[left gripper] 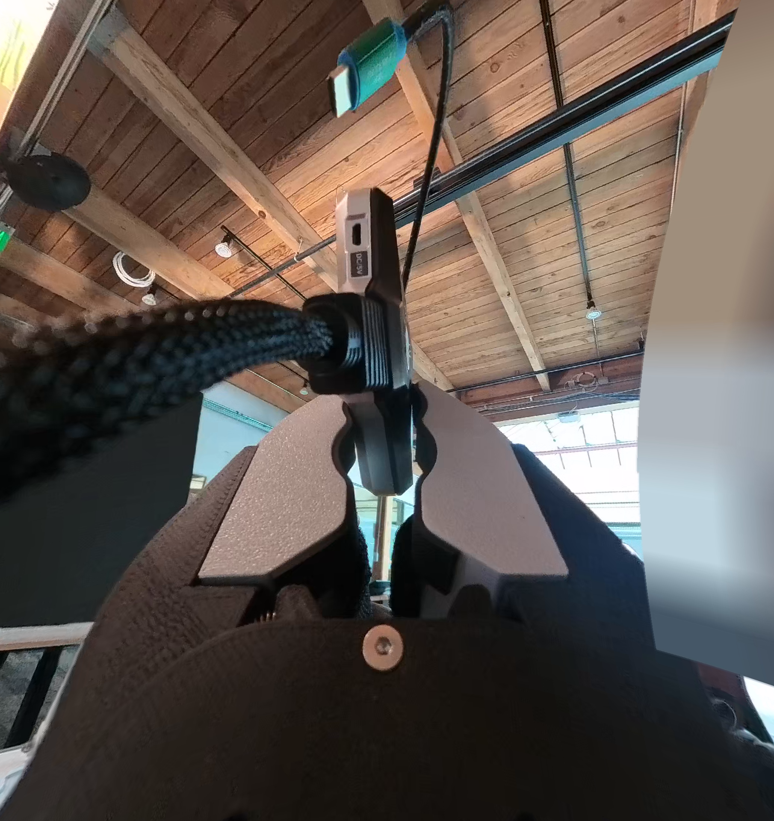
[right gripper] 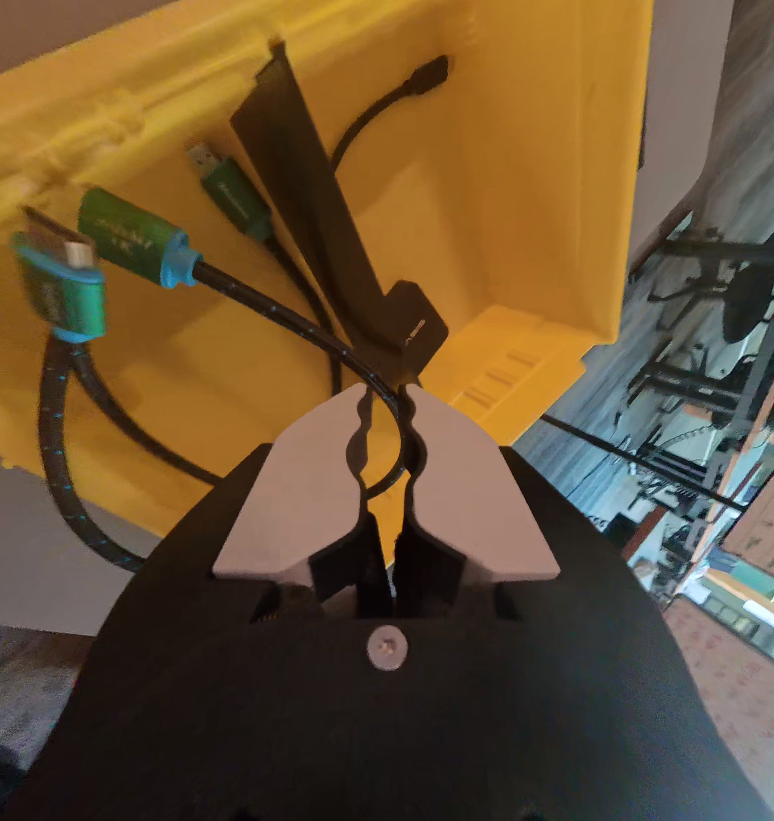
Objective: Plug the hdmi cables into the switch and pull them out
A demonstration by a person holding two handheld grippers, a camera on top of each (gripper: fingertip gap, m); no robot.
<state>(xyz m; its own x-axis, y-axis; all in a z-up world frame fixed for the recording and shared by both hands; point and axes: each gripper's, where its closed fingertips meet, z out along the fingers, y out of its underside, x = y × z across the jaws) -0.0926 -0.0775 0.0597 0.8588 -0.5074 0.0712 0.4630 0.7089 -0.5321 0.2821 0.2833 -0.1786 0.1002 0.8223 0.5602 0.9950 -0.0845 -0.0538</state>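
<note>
Your left claw is clamped on the small grey-and-black HDMI switch box, which stands nearly upright at the centre of the left wrist view, its lower end pinched between the pale fingers. A thick black braided cable is plugged into the switch's left side and sweeps off to the left edge. At the top of the frame a green-and-blue HDMI plug hangs free, well above the switch, its thin black cord running down behind it. In the right wrist view, your right claw is nearly closed around a thin black braided cable at its tips. Beyond lie three green plugs in a yellow plastic bin.
</note>
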